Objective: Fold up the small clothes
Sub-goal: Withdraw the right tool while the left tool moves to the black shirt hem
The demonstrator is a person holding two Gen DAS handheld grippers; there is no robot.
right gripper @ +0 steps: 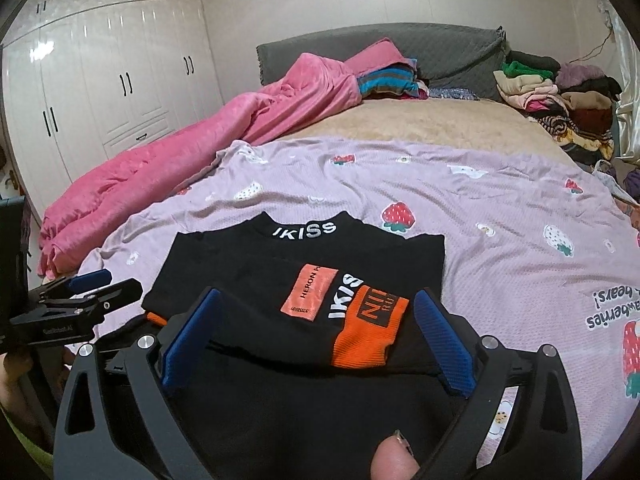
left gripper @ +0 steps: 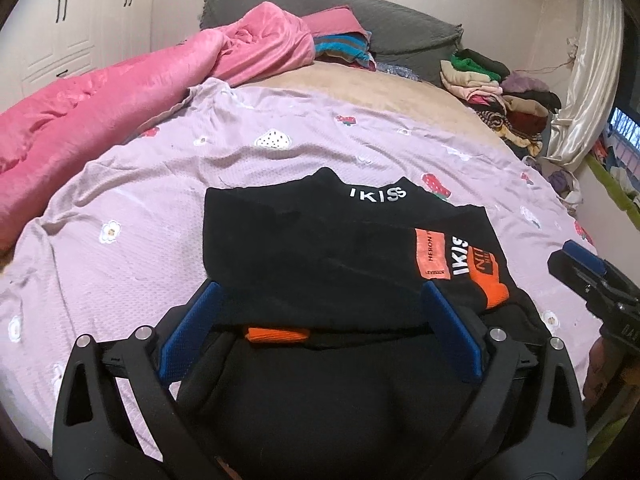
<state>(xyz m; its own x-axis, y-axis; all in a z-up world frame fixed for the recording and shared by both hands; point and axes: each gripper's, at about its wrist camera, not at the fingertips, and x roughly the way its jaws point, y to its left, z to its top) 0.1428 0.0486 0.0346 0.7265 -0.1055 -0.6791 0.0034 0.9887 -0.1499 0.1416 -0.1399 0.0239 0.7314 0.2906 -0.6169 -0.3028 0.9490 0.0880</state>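
Black fabric of the folded shirt [left gripper: 320,248] lies flat on the lilac sheet [left gripper: 120,184] over the bed. Only your right view shows the wardrobe [right gripper: 100,80] in full. Both the left gripper [left gripper: 320,320] and right gripper [right gripper: 316,332] hold their fingers apart, shirt beyond and between them, unclamped.

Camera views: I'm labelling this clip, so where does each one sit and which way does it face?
Left wrist: on the left gripper, aimed down over the black top; its open jaws show.
Right wrist: on the right gripper, same aim; open jaws and a fingertip show.
Shared: top, lilac sheet, pink quilt, each other's gripper.
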